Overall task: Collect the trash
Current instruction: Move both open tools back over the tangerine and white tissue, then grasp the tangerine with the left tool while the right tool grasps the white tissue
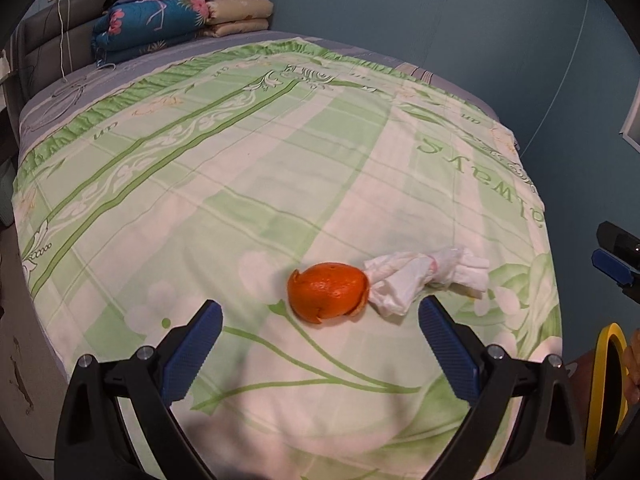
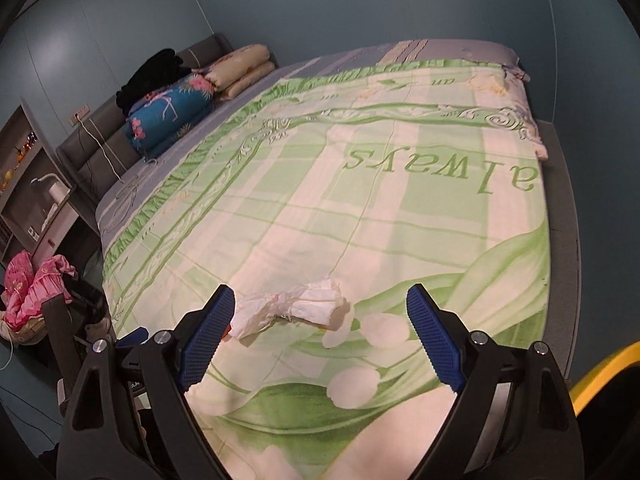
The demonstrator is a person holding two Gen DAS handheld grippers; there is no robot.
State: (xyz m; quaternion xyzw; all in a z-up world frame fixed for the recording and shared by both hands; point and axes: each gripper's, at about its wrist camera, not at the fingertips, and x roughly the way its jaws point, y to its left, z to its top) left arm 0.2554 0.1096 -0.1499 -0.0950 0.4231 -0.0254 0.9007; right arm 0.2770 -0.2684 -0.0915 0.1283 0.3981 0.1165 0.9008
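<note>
An orange peel lies on the bed touching a crumpled tissue – the left wrist view shows both, the right almost only the tissue. Left gripper and right gripper hover apart, empty. The bedspread reads "always".

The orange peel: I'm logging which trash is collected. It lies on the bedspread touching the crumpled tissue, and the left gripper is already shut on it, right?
Not shut. In the left wrist view the left gripper is open and empty, short of the orange peel. The peel does lie on the bedspread, touching the crumpled tissue.
</note>
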